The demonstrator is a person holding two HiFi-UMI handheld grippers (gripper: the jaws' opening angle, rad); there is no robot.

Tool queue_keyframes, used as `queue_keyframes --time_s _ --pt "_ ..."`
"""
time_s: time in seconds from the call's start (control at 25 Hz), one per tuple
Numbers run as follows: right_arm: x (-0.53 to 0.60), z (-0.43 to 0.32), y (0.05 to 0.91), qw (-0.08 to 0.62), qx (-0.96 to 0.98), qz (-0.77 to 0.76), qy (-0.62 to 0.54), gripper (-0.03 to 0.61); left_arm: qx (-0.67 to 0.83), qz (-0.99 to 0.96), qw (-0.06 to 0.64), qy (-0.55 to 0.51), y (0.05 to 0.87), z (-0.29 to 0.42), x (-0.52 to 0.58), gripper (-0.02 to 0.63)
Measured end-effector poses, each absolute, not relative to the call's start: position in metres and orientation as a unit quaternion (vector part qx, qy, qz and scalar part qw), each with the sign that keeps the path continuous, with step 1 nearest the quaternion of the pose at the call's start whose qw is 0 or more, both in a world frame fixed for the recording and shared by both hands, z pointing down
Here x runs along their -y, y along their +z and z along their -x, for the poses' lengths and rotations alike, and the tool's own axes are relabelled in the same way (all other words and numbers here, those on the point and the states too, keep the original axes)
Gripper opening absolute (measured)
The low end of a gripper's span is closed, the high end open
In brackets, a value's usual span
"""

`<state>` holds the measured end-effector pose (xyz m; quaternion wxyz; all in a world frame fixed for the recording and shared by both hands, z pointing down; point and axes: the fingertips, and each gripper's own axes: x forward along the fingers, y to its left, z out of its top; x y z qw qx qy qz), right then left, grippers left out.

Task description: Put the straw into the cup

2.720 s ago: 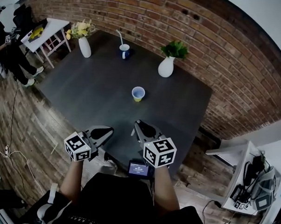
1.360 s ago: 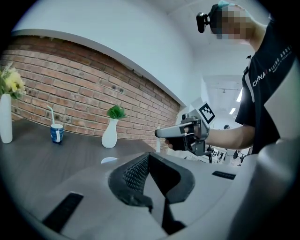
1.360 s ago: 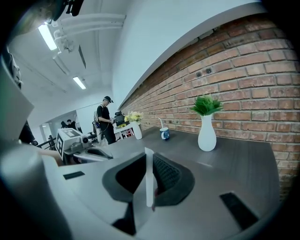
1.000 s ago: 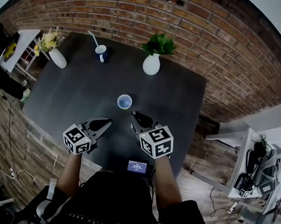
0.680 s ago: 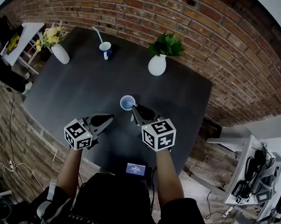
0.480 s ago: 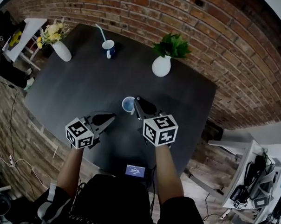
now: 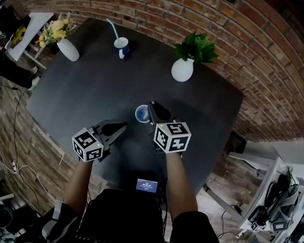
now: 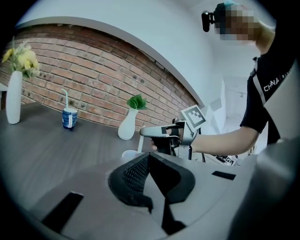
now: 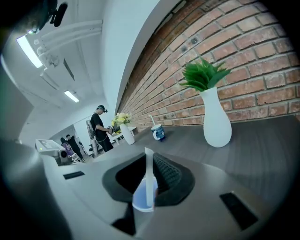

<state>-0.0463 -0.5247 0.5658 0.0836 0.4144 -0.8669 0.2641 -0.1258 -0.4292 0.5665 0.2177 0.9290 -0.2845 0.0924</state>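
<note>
A small pale blue cup (image 7: pixel 141 113) stands near the middle of the dark table (image 7: pixel 88 90). My right gripper (image 7: pixel 153 109) hovers right beside and above it, shut on a white straw (image 9: pixel 148 173) held upright. In the right gripper view the straw's lower end dips inside the cup (image 9: pixel 140 201) rim. From the left gripper view, the right gripper (image 8: pixel 150 132) holds the straw (image 8: pixel 140 143) over the cup (image 8: pixel 128 153). My left gripper (image 7: pixel 122 125) hangs to the cup's near left, jaws together with nothing between them (image 8: pixel 149 157).
A blue mug (image 7: pixel 121 45) with its own straw sits at the table's far side. A white vase with a green plant (image 7: pixel 183 69) stands at the back right, a flower vase (image 7: pixel 68 48) at the back left. A brick wall (image 7: pixel 236 41) borders the table. A person (image 9: pixel 99 129) stands far off.
My right gripper has moved forward with the straw until it is at the cup. The left gripper has stayed about where it was. The head view has shifted.
</note>
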Motion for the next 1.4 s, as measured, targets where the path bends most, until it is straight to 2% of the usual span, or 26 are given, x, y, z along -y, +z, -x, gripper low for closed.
queue_keyframes --time_s 0.56,1.4 --pt "0.516 0.062 0.598 0.125 0.874 -0.407 0.232 0.049 0.292 -0.924 0.24 0.065 0.572 0.129 0.435 0.003" --pt "0.508 0.066 0.605 0.15 0.882 -0.402 0.195 0.051 0.297 -0.92 0.248 0.054 0.572 0.136 0.437 0.003"
